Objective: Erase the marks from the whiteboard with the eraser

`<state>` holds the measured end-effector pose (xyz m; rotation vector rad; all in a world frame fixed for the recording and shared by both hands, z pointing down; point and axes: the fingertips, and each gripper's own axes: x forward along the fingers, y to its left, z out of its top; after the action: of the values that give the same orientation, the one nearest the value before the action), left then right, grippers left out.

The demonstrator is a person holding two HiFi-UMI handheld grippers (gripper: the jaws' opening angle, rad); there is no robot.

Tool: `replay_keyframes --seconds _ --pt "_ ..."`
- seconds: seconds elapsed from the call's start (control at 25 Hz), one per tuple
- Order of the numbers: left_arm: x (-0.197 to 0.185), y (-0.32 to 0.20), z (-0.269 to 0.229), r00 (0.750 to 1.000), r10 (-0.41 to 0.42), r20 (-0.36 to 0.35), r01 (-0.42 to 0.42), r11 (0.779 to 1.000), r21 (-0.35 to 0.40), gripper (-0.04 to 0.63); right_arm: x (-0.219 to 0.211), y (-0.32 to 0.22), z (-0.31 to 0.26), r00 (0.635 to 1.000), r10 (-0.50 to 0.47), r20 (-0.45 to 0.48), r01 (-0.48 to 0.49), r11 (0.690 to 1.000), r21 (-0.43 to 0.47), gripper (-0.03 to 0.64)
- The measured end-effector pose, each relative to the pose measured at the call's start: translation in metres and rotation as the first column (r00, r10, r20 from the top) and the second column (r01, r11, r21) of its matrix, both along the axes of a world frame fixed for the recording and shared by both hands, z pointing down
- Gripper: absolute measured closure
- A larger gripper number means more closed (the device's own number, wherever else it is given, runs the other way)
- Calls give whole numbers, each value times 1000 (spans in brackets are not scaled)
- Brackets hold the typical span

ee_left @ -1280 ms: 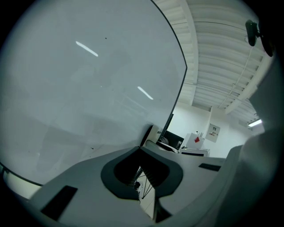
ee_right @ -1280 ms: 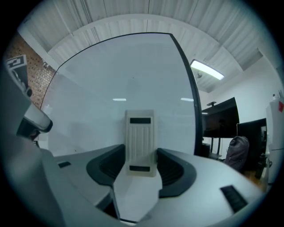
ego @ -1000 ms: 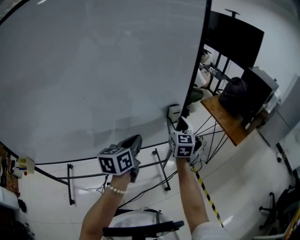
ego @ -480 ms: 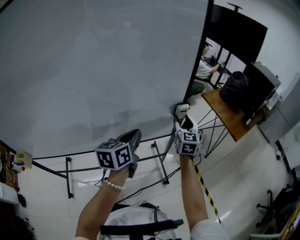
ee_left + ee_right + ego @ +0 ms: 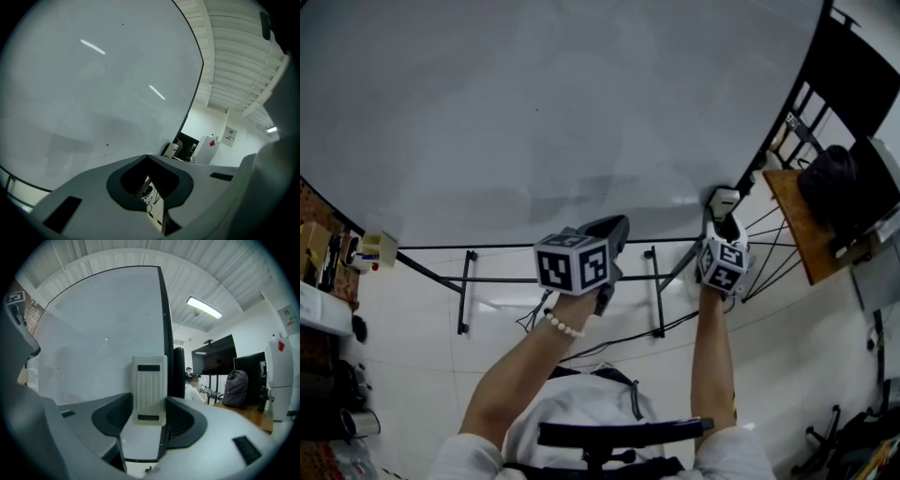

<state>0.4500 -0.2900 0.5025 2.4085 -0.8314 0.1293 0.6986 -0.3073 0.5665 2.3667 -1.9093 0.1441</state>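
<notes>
Pale grey whiteboard (image 5: 534, 112) fills the upper two thirds of the head view, its black-framed right edge slanting down to the middle right. A few tiny dark specks dot its surface.

The right tool (image 5: 721, 219), at the lower right of centre, grips a white ribbed eraser (image 5: 723, 200) between its jaws. The eraser sits at the board's lower right corner, just beside the black frame. Whether it touches the surface cannot be told. In the right gripper view the eraser (image 5: 149, 390) stands upright at the middle of the frame, clamped on both sides, with the board (image 5: 103, 333) behind it to the left.

The left tool (image 5: 609, 228) is held at the centre, below the board's bottom edge. In the left gripper view its jaws (image 5: 146, 156) are closed tip to tip with nothing between them, and the board (image 5: 93, 93) fills the upper left.

A wooden desk (image 5: 794, 221) stands at the far right, with a dark backpack (image 5: 830, 183) on it.
</notes>
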Motion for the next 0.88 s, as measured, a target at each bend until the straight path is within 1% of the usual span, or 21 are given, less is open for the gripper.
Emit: replay_keyframes --seconds 0.16,0.32,0.72,0.88 --pt "-34 -4 5 999 -39 0 39 999 -13 607 -37 -6 7 1000 -4 16 4 1000 -4 365" --pt "-57 -5 5 998 -58 -7 58 998 -13 607 -66 -8 10 1000 0 18 0 1000 -3 365" --pt "-93 -5 -4 996 -90 -25 90 996 -3 607 -127 -17 14 1000 -30 -4 30 999 -15 360" --pt "-112 -5 -5 994 -102 -31 102 995 -7 607 -152 -21 13 999 -34 7 35 999 -17 360"
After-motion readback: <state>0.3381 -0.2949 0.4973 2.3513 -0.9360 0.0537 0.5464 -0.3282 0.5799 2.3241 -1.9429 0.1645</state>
